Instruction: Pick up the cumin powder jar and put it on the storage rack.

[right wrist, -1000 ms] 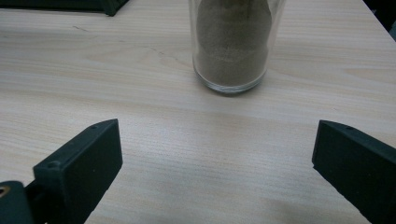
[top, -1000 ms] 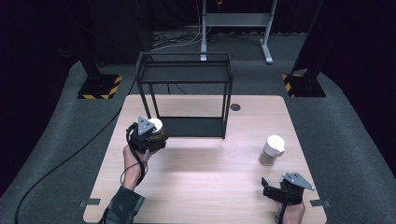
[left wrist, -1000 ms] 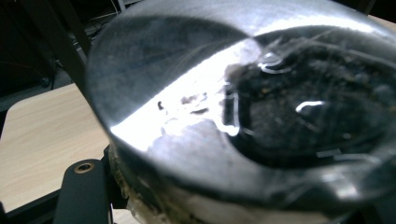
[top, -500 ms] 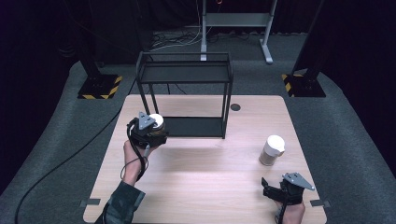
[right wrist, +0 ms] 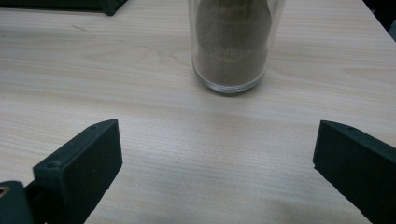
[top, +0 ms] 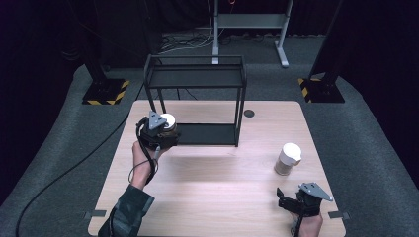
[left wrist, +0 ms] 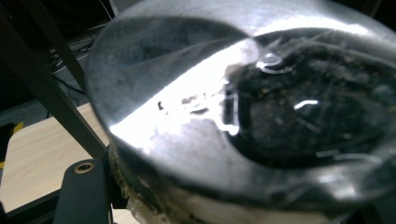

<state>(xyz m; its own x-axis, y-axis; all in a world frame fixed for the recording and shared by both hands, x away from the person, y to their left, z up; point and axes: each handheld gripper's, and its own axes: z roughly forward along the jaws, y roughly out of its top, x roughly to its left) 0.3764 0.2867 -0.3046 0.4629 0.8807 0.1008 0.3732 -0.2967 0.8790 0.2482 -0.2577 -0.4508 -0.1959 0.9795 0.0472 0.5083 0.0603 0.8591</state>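
While you are resting your right hand at the near right corner of the tabletop (top: 212, 187), your right tool (right wrist: 217, 161) is sitting low over the wood with its two black jaws spread wide and nothing between them. Just beyond it, farther along the right side, a glass jar (top: 287, 159) with a white lid is standing upright on the tabletop; in the right gripper view that jar (right wrist: 232, 44) is showing a tan filling through its clear wall, and it is standing apart from the jaws.

Across on the left, your left hand (top: 143, 160) is reaching out from a dark patterned sleeve (top: 126, 215), and your left tool (top: 160, 131) is gripping a second jar (top: 167, 122) with its jaws closed on it as far as they go. You are holding this jar clear of the tabletop, right at the near left corner post of the black wire shelf (top: 195, 79) that is standing on the far half of the tabletop. In the left gripper view the jar's shiny lid (left wrist: 243, 116) is looming very close, tilted and blurred, with a shelf post (left wrist: 56, 88) slanting past on the left.
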